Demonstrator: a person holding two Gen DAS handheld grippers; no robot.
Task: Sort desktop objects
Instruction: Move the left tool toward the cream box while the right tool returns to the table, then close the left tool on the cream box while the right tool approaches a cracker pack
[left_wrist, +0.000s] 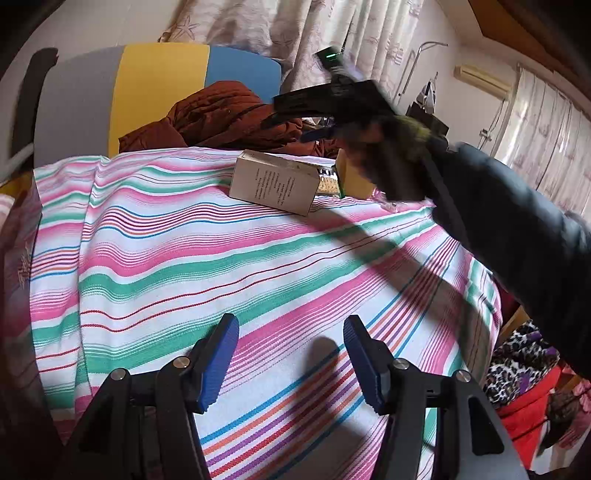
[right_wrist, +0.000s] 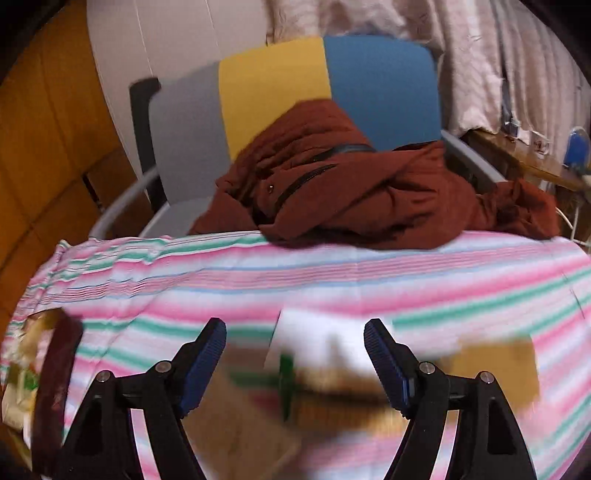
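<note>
table (left_wrist: 155, 236): covered by a cloth striped pink, green, blue and white; it fills most of both wrist views.
chair (right_wrist: 280, 92): stands behind the far edge of the table, its back in 3 panels of grey, yellow and blue.
coat (right_wrist: 332, 192): rust-brown, heaped on the chair seat, its lower folds lying over the far edge of the table.
sleeve (left_wrist: 517, 236): dark, reaching in from the right of the left wrist view and carrying the right claw over the far part of the table.
white box (left_wrist: 273, 181): lies on its side on the striped cloth near the far edge, printed text on its long face; a yellow box (left_wrist: 354, 177) sits just beside it, partly hidden behind the sleeve.
boxes under the right claw (right_wrist: 332, 354): seen from the right wrist camera as a white, green and yellow smear, too blurred to tell apart.
packets (right_wrist: 33, 369): a dark red shape and pale wrappers at the left edge of the right wrist view, blurred.
left claw (left_wrist: 291, 354): open, blue pads well apart, only striped cloth between them, well short of the white box.
right claw (right_wrist: 295, 358): open, pads spread wide above the blurred boxes, pressing on nothing.
</note>
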